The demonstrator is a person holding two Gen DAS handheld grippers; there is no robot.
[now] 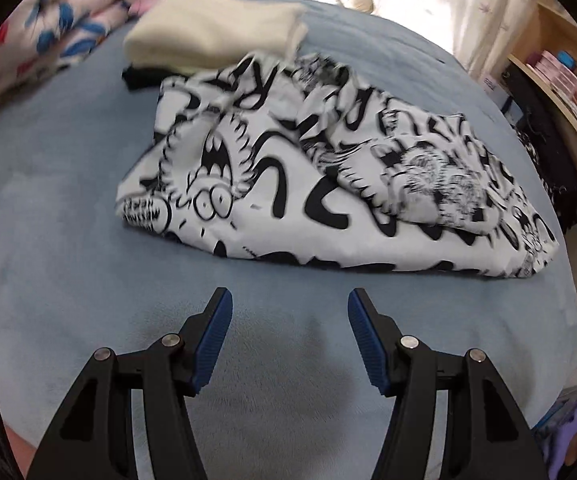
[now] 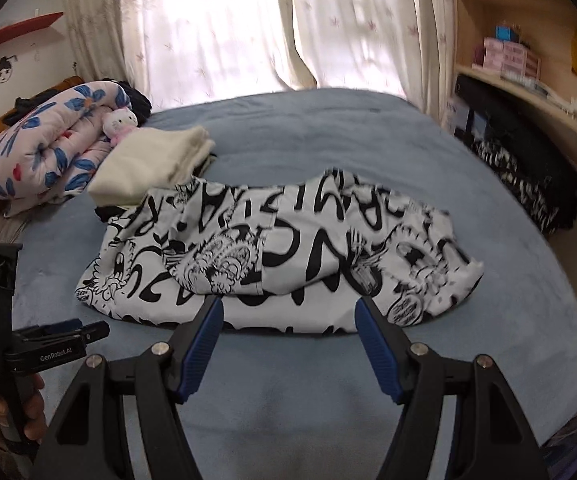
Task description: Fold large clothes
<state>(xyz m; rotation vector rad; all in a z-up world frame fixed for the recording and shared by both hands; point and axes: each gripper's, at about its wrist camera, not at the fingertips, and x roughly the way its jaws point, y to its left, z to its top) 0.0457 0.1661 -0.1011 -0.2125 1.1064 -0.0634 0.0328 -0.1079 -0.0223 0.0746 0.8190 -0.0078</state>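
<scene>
Crumpled printed garment (image 2: 272, 256) on bed (image 2: 328, 128)

Blue bed (image 2: 328, 128) (printed garment (image 2: 288, 248) atop)

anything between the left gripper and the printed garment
Nothing: in the left wrist view only bare blue bedcover separates the left gripper from the printed garment.

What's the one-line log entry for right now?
left gripper: open, empty | right gripper: open, empty | printed garment: crumpled on blue bed | phase: approach, no grasp
</scene>
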